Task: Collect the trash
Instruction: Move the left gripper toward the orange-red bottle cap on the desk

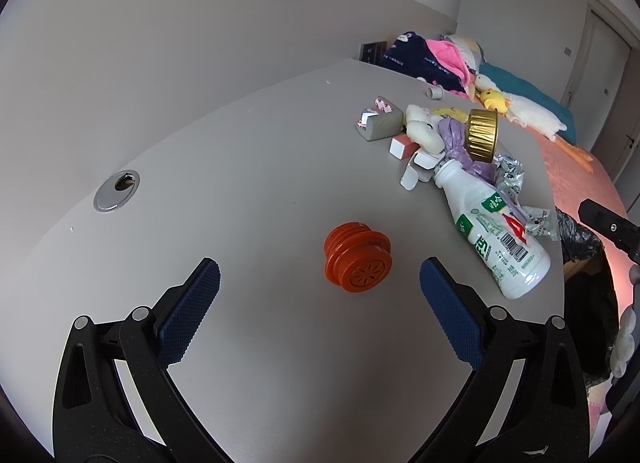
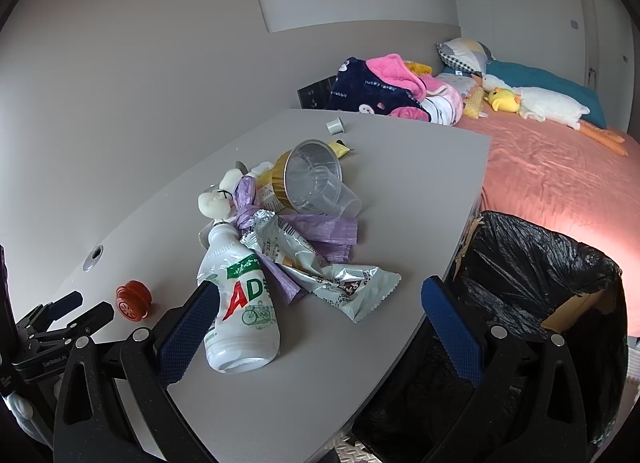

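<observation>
Here the left gripper hangs low over the grey table, jaws spread wide and empty, the orange ribbed cap lying on its side between the fingertips, touching neither. The right gripper is likewise agape, its left finger hiding part of the toppled white bottle. The black-lined bin stands just right of the table, partly cut off
</observation>
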The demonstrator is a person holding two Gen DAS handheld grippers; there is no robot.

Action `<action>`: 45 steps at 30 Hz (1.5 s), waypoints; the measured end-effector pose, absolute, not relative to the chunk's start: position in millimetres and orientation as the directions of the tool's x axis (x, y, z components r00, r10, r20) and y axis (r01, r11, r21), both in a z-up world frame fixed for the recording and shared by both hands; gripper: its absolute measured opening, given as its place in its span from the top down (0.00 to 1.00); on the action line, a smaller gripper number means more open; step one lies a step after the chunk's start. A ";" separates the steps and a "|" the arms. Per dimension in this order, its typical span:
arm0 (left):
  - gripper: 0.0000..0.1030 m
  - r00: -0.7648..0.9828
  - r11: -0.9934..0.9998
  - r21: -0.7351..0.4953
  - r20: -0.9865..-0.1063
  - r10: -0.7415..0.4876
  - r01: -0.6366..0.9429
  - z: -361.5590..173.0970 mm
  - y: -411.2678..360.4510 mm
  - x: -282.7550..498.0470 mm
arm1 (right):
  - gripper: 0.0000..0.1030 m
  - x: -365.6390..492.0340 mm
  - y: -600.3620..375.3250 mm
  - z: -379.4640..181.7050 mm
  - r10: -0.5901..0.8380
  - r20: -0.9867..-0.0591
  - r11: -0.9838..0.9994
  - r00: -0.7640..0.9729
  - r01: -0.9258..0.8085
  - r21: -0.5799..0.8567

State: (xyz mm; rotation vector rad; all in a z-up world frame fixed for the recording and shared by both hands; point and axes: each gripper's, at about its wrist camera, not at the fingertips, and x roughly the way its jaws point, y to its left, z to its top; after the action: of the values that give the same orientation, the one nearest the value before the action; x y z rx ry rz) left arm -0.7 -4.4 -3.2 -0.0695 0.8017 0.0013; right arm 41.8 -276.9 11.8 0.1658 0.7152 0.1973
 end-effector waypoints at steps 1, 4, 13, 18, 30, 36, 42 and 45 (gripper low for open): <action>0.06 0.695 0.998 -0.064 -0.718 -0.026 -0.028 -3.1 -4.1 -0.6 | 0.03 42.1 -276.9 11.7 0.237 -0.634 0.968 0.736 -0.123 0.218; 0.06 0.694 0.997 -0.070 -0.719 -0.031 -0.028 -2.9 -4.1 -0.1 | 0.03 41.7 -277.3 12.0 0.236 -0.632 0.968 0.738 -0.123 0.218; 0.06 0.695 0.998 -0.064 -0.719 -0.033 -0.019 -2.1 -5.0 -0.3 | 0.03 41.1 -278.9 12.3 0.235 -0.630 0.968 0.740 -0.120 0.220; 0.06 0.693 0.998 -0.062 -0.720 -0.033 -0.017 -2.5 -5.4 -0.5 | 0.03 41.6 -280.1 12.0 0.234 -0.632 0.968 0.739 -0.117 0.222; 0.06 0.692 0.998 -0.058 -0.721 -0.034 -0.010 -3.2 -7.9 -1.7 | 0.03 41.3 -280.2 11.6 0.234 -0.632 0.968 0.739 -0.117 0.222; 0.06 0.692 0.998 -0.058 -0.721 -0.035 -0.009 -3.3 -8.6 -1.9 | 0.03 41.4 -280.2 11.5 0.233 -0.632 0.968 0.739 -0.116 0.222; 0.06 0.690 0.999 -0.053 -0.723 -0.035 -0.005 -4.8 -12.2 -1.4 | 0.03 40.8 -283.4 10.5 0.226 -0.630 0.969 0.743 -0.106 0.223; 0.06 0.690 0.998 -0.066 -0.722 -0.046 -0.003 -5.7 -10.7 -0.4 | 0.03 43.4 -287.9 8.9 0.217 -0.634 0.970 0.742 -0.090 0.227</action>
State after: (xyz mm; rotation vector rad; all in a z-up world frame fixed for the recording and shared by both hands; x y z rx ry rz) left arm -0.4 -10.7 -5.7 -0.0634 0.8089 -0.0239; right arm 43.4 -287.9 8.9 0.1867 0.7157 0.1696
